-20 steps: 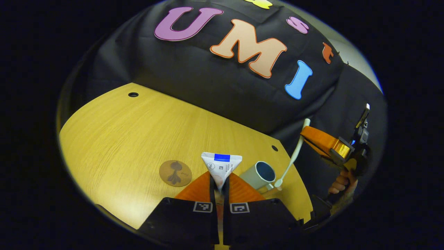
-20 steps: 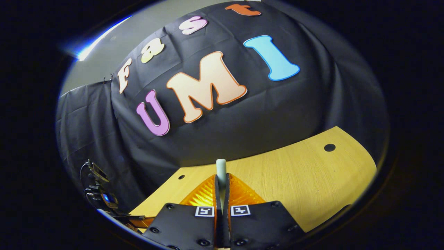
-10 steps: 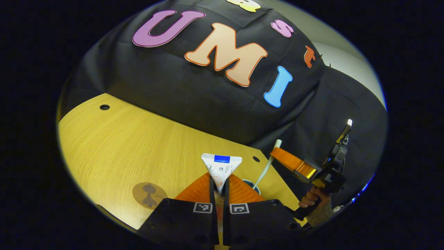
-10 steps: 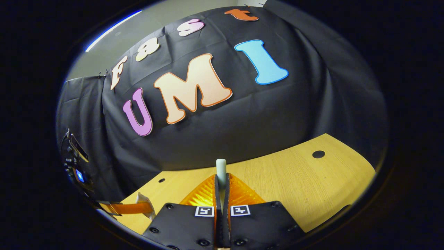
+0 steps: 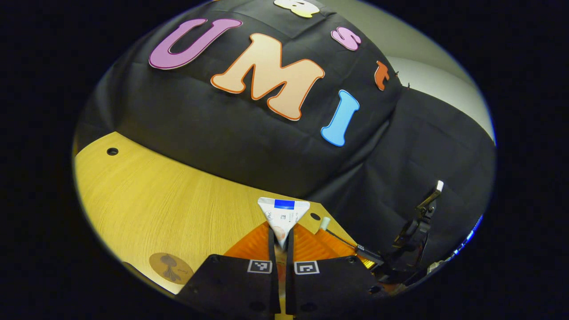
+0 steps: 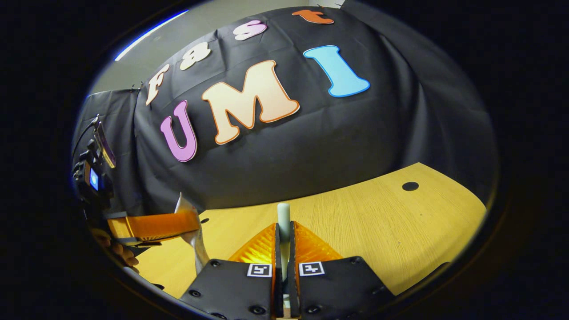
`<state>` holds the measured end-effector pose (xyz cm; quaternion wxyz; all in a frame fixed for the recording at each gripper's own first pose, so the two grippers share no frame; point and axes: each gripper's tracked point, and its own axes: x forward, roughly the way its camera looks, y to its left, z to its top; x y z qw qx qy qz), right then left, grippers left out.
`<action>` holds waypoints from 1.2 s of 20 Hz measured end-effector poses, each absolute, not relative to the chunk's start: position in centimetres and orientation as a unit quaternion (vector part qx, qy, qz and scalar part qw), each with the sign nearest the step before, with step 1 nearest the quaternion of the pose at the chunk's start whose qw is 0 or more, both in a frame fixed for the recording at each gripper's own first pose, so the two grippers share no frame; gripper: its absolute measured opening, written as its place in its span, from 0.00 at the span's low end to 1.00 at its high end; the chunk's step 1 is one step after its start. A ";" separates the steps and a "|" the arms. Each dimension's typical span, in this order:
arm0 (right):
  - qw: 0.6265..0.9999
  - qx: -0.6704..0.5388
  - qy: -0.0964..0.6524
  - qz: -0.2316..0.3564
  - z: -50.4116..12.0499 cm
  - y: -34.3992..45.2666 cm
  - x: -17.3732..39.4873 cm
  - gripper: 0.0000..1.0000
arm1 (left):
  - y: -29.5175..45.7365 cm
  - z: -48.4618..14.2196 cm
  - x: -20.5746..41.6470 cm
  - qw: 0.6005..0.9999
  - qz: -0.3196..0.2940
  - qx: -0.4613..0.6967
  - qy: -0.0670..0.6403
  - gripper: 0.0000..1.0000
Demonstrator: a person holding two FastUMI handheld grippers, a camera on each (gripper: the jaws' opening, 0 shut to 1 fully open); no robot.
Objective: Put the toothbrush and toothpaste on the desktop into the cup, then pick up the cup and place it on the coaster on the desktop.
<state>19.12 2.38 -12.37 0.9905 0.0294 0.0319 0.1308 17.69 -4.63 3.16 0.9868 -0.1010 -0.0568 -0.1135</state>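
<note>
Clamping the toothpaste (image 5: 283, 215), the left gripper (image 5: 280, 242) has both orange fingers pressed on the tube's lower part, and the flat crimped end with its blue band stands up above the fingertips. This gripper hangs over the wooden desktop (image 5: 169, 200). The coaster (image 5: 170, 268), a brown disc with a dark figure on it, lies flat on the desktop to the lower left, well apart from the tube.

The right gripper (image 6: 283, 238) is closed on the toothbrush (image 6: 283, 218), both fingers pressing the pale handle, whose rounded end pokes upright above the fingertips. In the right gripper view the left gripper sits at the left, held in a hand (image 6: 118, 251), with the tube hanging crimp-down from its orange fingers. In the left gripper view the right gripper (image 5: 351, 251) appears low at the right, close beside the left one.
</note>
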 end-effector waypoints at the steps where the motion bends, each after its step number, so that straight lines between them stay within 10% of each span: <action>1: 0.990 0.031 0.035 0.133 -12.5 2.4 19.2 0.10 | -4.9 3.2 17.8 0.987 -0.115 -0.100 -0.057 0.04; 4: 0.989 0.049 0.055 0.126 -13.1 1.5 19.2 0.12 | -5.6 3.2 17.9 0.986 -0.120 -0.104 -0.056 0.04; 6: 0.987 0.068 0.062 0.135 -13.0 1.6 18.8 0.34 | -5.9 3.1 18.4 0.986 -0.122 -0.105 -0.052 0.04; 8: 0.988 0.074 0.054 0.123 -12.5 0.7 18.8 0.84 | -6.0 3.0 18.5 0.986 -0.120 -0.102 -0.049 0.04; 9: 0.989 0.076 0.045 0.114 -12.0 -0.2 18.5 0.77 | -6.0 3.1 18.5 0.986 -0.120 -0.102 -0.052 0.04; 11: 0.992 0.079 0.030 0.090 -11.3 -1.9 18.5 0.96 | -6.3 3.6 18.6 0.985 -0.122 -0.105 -0.061 0.04; 24: 0.997 0.075 0.023 -0.005 -10.7 -12.7 13.2 0.98 | -8.9 2.5 22.1 0.979 -0.124 -0.133 -0.093 0.04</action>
